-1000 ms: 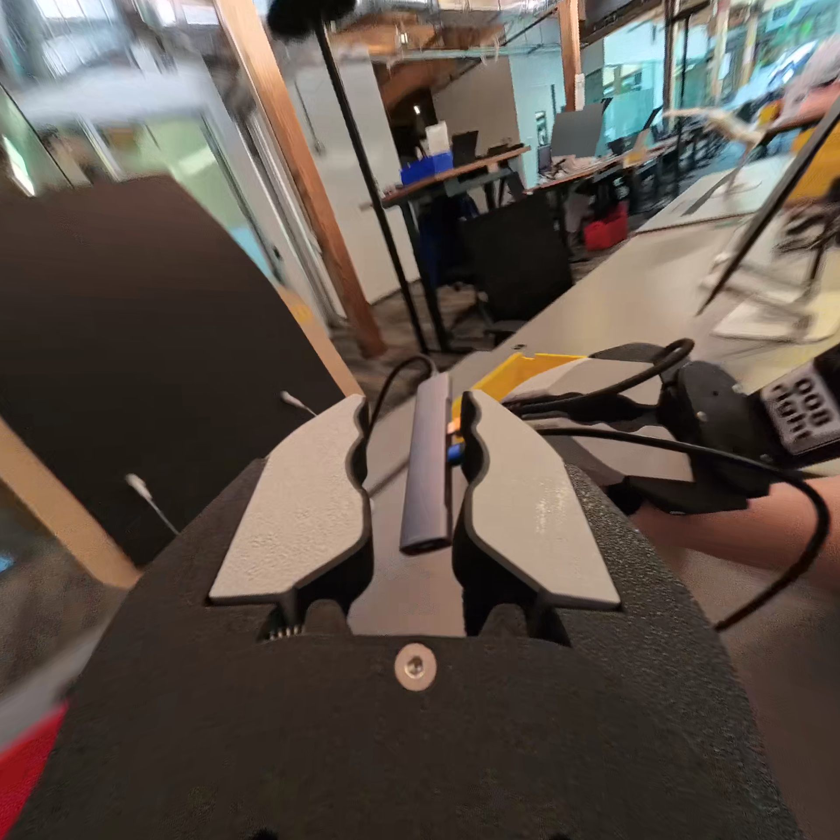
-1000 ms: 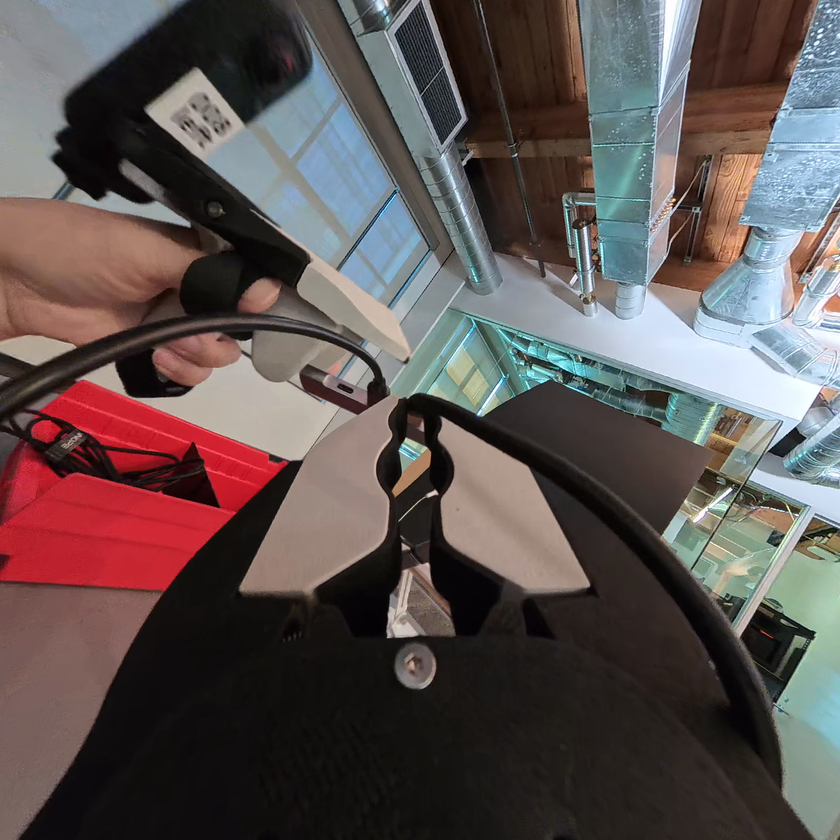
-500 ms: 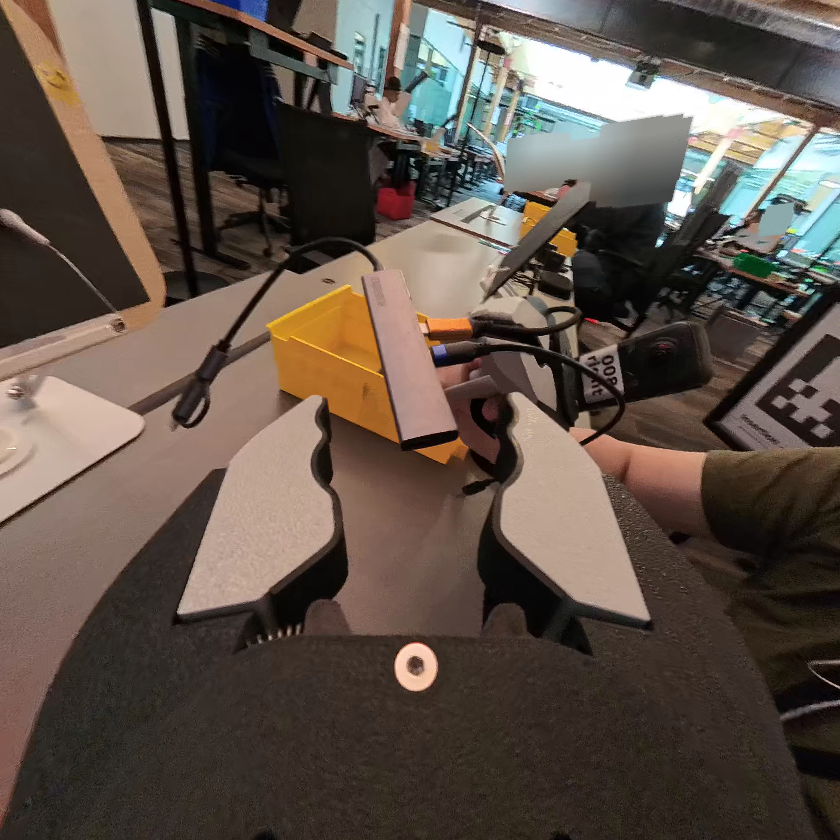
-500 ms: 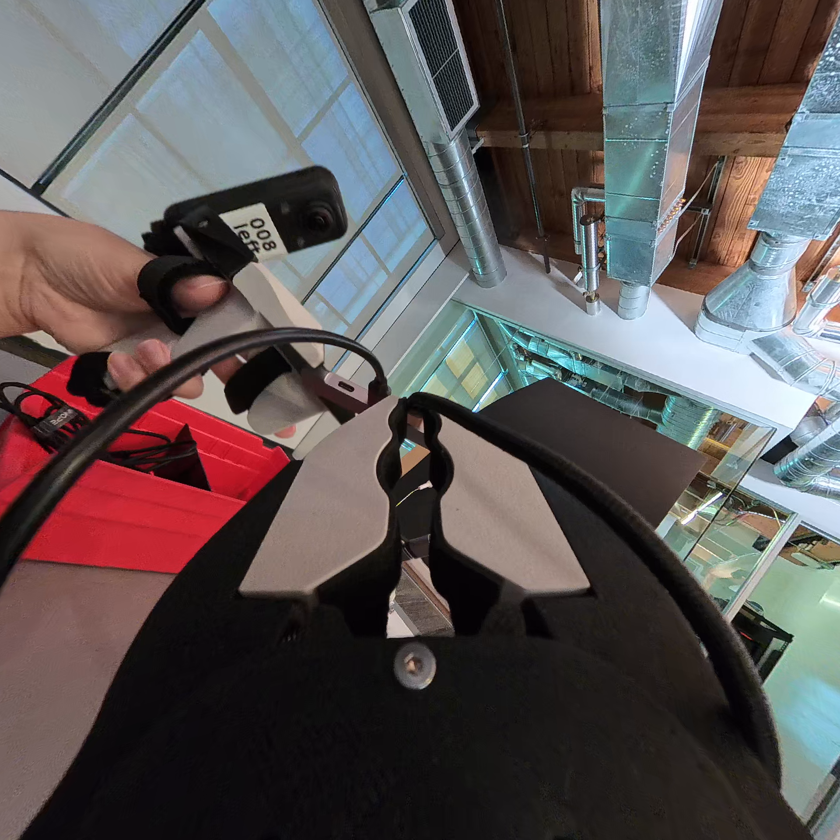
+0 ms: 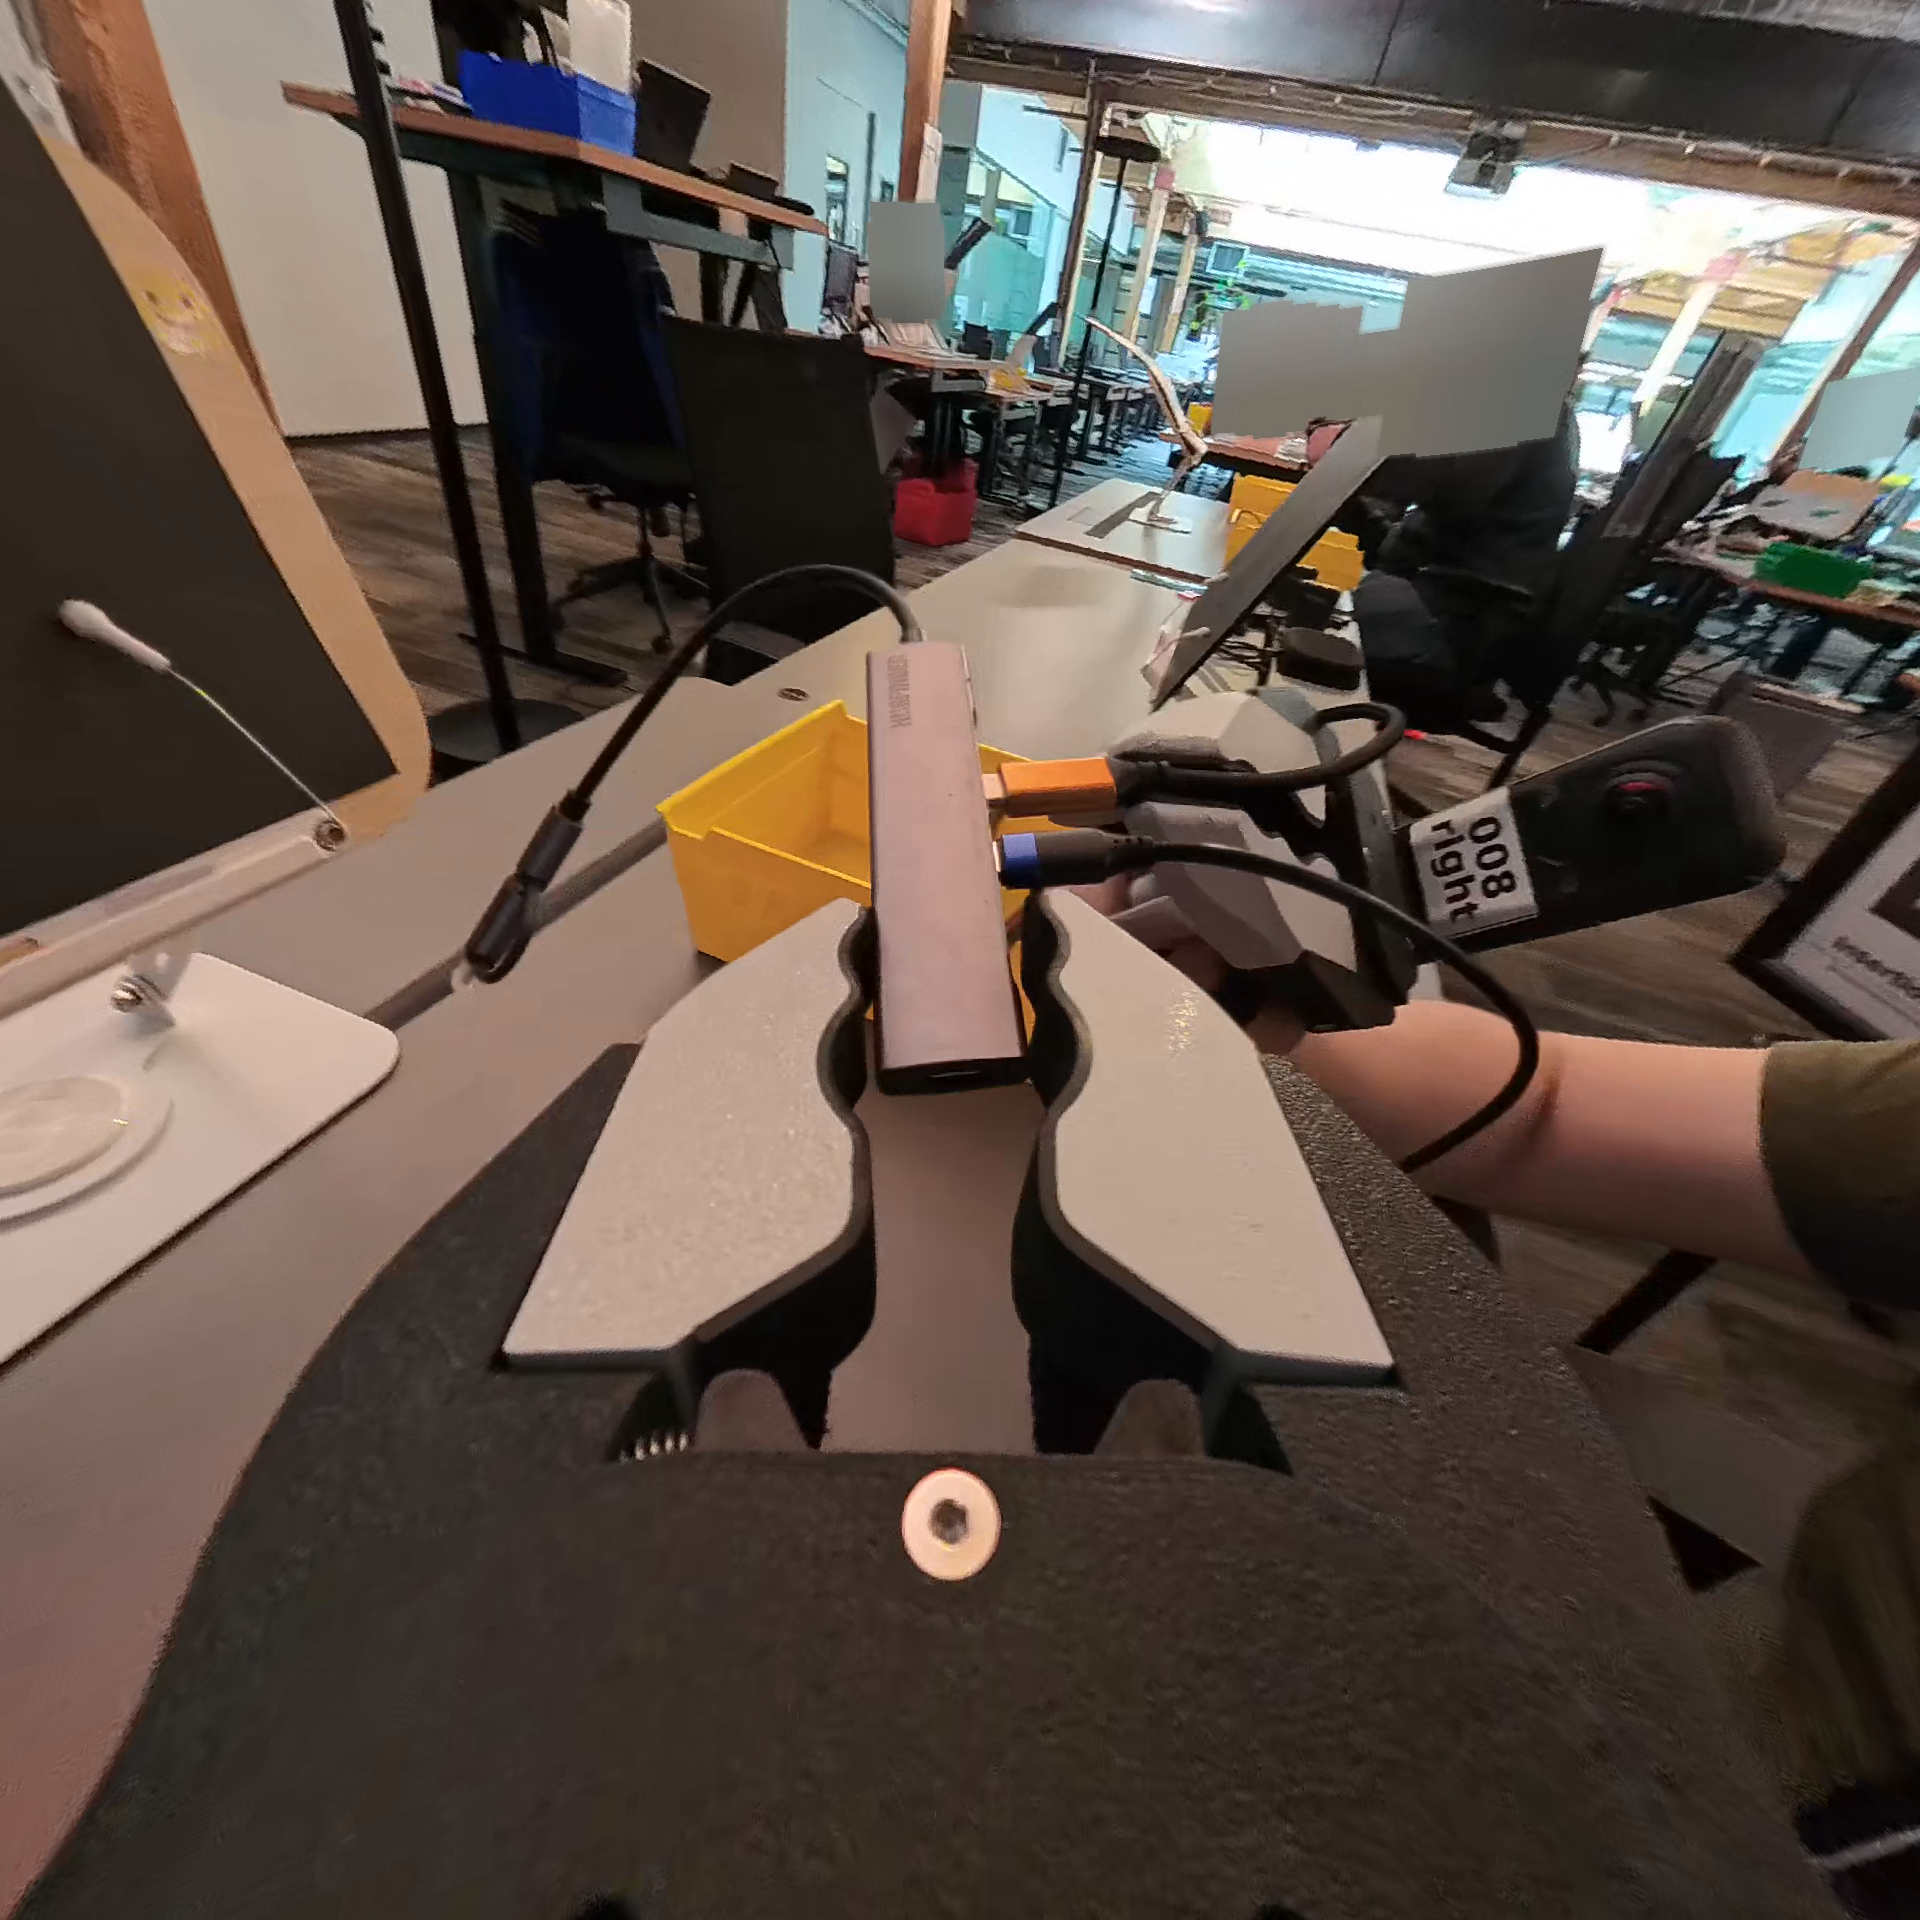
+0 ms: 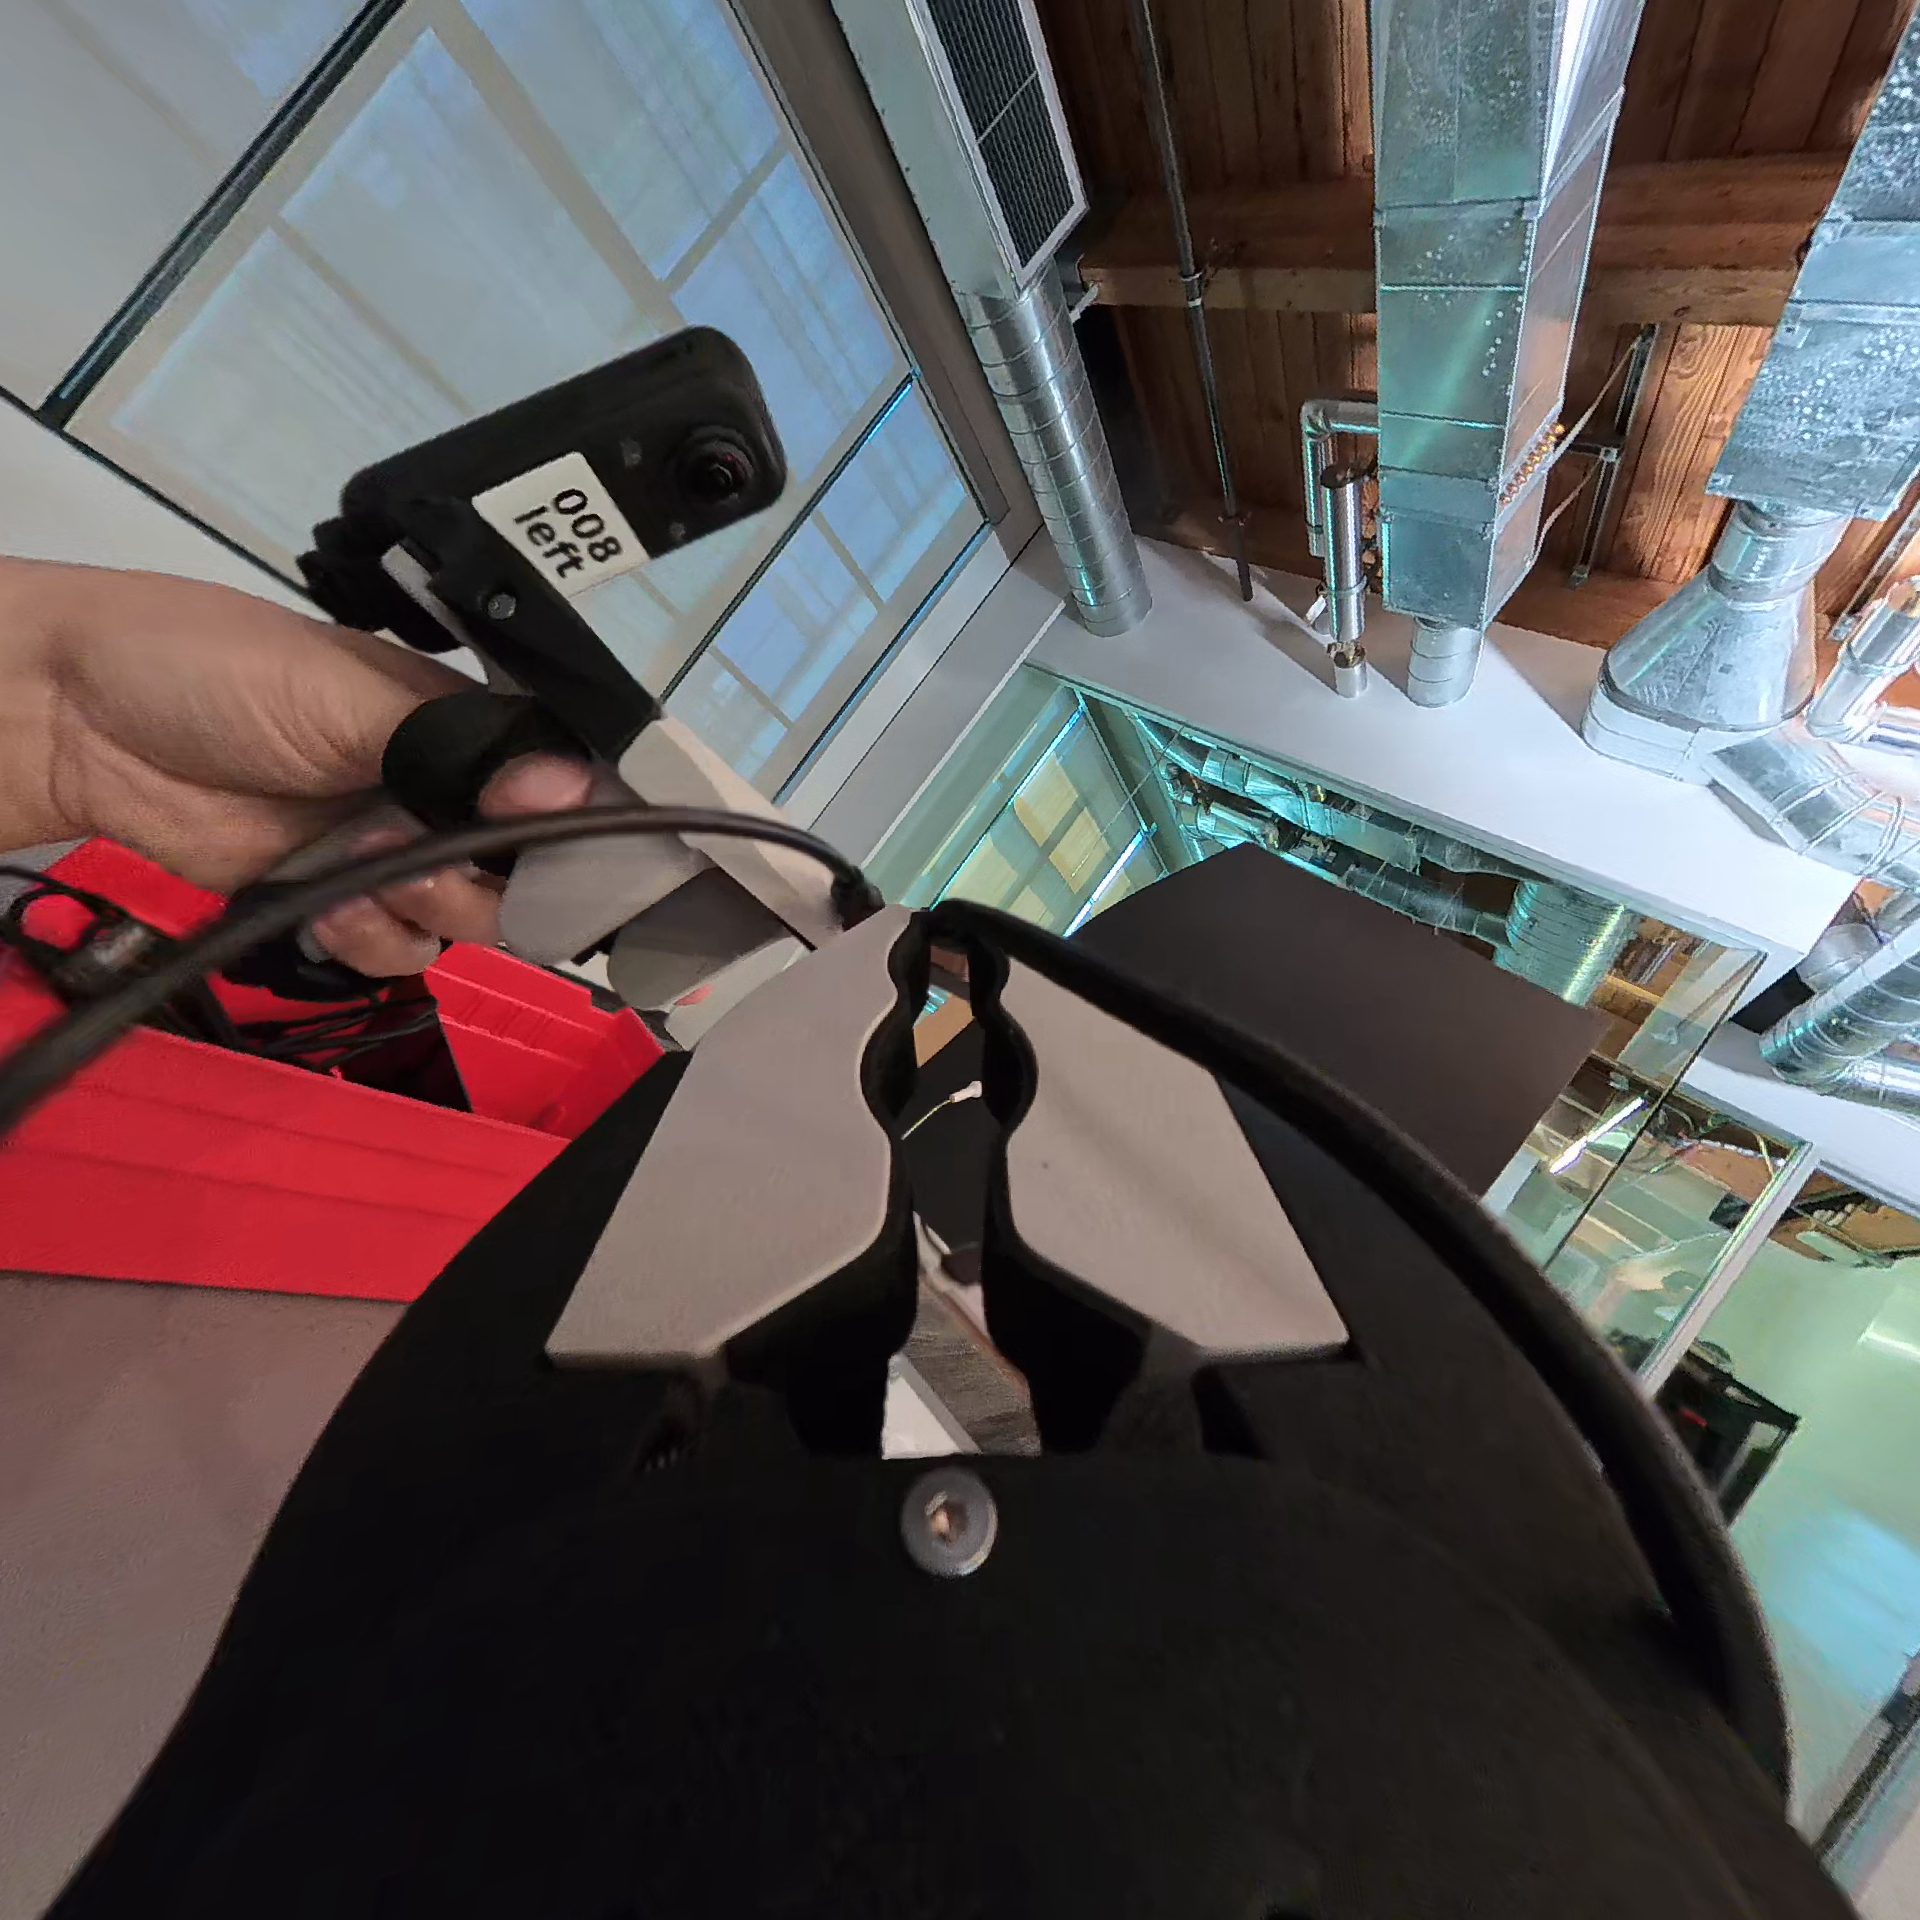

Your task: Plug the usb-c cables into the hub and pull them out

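- The left gripper (image 5: 943, 977) is clamping the near end of the dark grey hub (image 5: 928, 852), its two fingers pressing on either side of the slim bar.
- The hub is pointing away from the camera and tilting upward, raised above the grey counter (image 5: 343, 1122) and in front of a yellow bin (image 5: 769, 821).
- An orange plug (image 5: 1049, 787) is sitting in a port on the hub's right side, and a blue-collared plug (image 5: 1023, 860) is sitting in the port just below it.
- Black cables are running from both plugs toward the right gripper (image 5: 1127, 821), which is reaching in from the right beside the hub's right side, close against the plugs.
- In the right wrist view, the right gripper (image 6: 940, 930) is nearly closed, its fingertips pinching a black cable (image 6: 1299, 1081) that is looping back over the right side of the gripper body.
- From the pictures I cannot tell which of the two plugs that pinched cable belongs to.
- The hub's own short lead (image 5: 644, 748) is arcing from its far end down to the counter at the left.
- A red bin (image 6: 260, 1122) holding loose black cords is lying on the counter behind the left gripper in the right wrist view.
- A white flat stand base (image 5: 156, 1101) is resting on the counter at the far left.
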{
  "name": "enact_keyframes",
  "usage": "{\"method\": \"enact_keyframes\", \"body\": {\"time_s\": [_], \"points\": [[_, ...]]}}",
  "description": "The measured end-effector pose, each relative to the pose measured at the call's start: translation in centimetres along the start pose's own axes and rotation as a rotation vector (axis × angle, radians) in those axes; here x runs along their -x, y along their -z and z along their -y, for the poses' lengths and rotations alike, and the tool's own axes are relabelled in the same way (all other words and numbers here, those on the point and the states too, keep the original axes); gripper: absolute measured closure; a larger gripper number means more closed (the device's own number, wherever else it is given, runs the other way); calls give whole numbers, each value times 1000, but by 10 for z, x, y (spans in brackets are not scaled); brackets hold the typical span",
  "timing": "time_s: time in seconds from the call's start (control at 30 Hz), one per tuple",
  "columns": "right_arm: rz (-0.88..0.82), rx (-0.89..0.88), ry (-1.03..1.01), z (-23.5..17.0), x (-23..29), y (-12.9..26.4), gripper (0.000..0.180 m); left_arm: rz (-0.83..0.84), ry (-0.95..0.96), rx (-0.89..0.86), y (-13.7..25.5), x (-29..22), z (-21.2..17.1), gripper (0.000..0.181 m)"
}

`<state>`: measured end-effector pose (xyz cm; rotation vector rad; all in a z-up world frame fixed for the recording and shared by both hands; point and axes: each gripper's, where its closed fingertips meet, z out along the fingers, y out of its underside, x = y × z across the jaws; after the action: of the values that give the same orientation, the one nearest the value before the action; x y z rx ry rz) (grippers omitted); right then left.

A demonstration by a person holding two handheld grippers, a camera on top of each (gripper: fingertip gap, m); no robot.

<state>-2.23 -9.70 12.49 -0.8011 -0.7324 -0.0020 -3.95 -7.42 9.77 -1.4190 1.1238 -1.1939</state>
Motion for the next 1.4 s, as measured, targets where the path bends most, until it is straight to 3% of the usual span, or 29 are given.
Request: {"method": "enact_keyframes", "body": {"time_s": [0.23, 0.63, 1.0, 1.4], "points": [[-49, 39, -142, -1, -12, -2, 172, 220, -243, -34, -4, 3, 13, 155], [-48, 11, -300, 12, -19, -1, 172, 418, -554, -118, 1, -11, 36, 155], [-23, -18, -269, 22, -16, 0, 171, 444, -717, -98, 5, -18, 35, 154], [16, 6, -321, 12, -14, -3, 171, 449, -703, -159, 8, -22, 41, 154]]}}
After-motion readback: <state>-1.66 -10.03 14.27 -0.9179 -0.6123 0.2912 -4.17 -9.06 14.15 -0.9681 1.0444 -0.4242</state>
